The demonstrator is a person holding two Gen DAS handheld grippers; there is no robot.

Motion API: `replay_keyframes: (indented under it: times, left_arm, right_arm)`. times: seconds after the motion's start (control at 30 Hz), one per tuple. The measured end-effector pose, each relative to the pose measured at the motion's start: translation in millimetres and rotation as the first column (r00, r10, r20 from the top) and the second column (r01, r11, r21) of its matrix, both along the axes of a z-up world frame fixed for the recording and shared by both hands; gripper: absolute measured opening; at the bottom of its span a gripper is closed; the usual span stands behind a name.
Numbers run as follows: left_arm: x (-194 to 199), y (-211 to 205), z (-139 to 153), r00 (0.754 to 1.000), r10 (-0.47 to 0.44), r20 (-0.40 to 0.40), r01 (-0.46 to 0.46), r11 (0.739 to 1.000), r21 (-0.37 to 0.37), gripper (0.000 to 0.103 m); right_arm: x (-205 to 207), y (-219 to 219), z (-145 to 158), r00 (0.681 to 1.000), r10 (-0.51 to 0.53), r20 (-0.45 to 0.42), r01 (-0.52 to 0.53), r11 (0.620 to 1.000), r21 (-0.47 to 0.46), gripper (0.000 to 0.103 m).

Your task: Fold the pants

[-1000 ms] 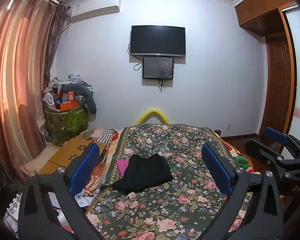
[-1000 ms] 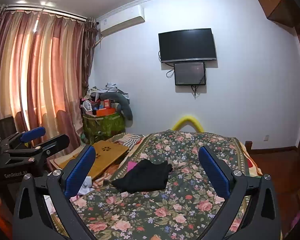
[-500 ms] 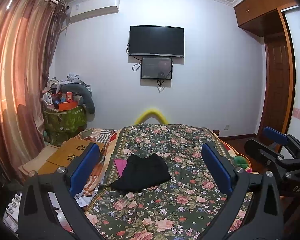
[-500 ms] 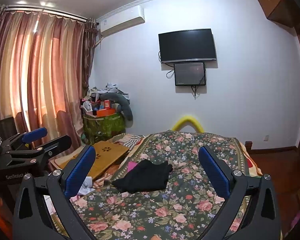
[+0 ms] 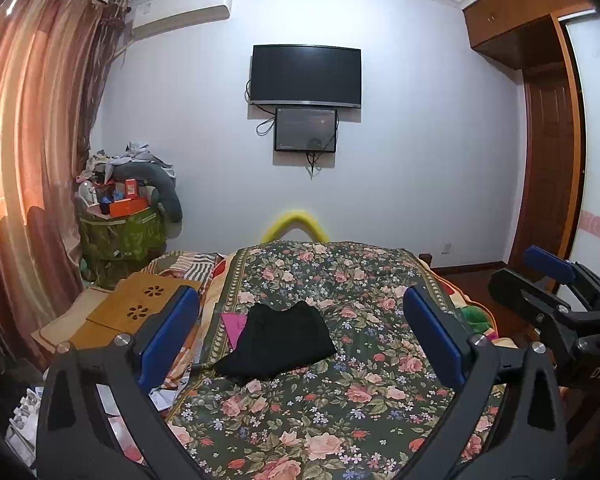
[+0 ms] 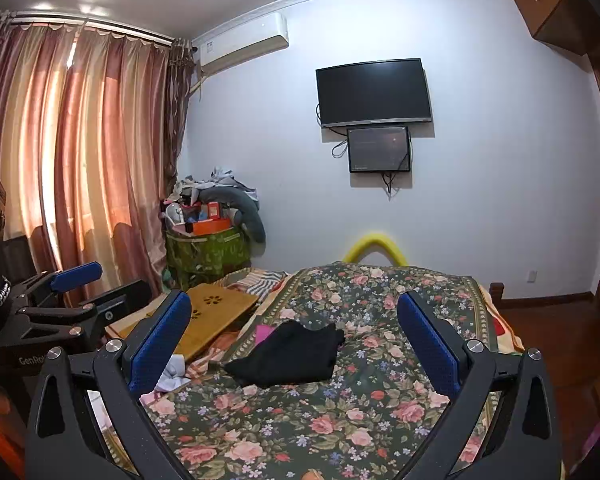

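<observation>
Black pants (image 5: pixel 278 344) lie bunched on the bed (image 5: pixel 340 400), left of centre, near its edge, beside a pink cloth (image 5: pixel 233 326). Left hand-held gripper (image 5: pixel 300 336) & right hand-held gripper (image 6: pixel 294 340) both released, empty, well back. Risk: grabbing bunched layers w/o spreading gives a crooked fold; a tug could drag them off the edge.
</observation>
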State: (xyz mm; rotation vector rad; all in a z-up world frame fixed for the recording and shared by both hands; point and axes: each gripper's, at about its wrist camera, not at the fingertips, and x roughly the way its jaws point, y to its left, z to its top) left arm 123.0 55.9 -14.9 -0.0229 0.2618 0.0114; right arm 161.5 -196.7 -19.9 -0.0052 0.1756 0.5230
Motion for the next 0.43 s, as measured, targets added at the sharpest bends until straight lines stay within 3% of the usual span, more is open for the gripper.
replay_keyframes:
  times: [0.43]
  left_arm:
    - [-1.7,-5.0,-3.6,1.000,-0.005,0.010,0.005,1.000,0.018,0.103]
  right_arm:
    - [3.7,4.5,0.0,1.000,0.001,-0.014,-0.001,1.000,-0.010,0.102]
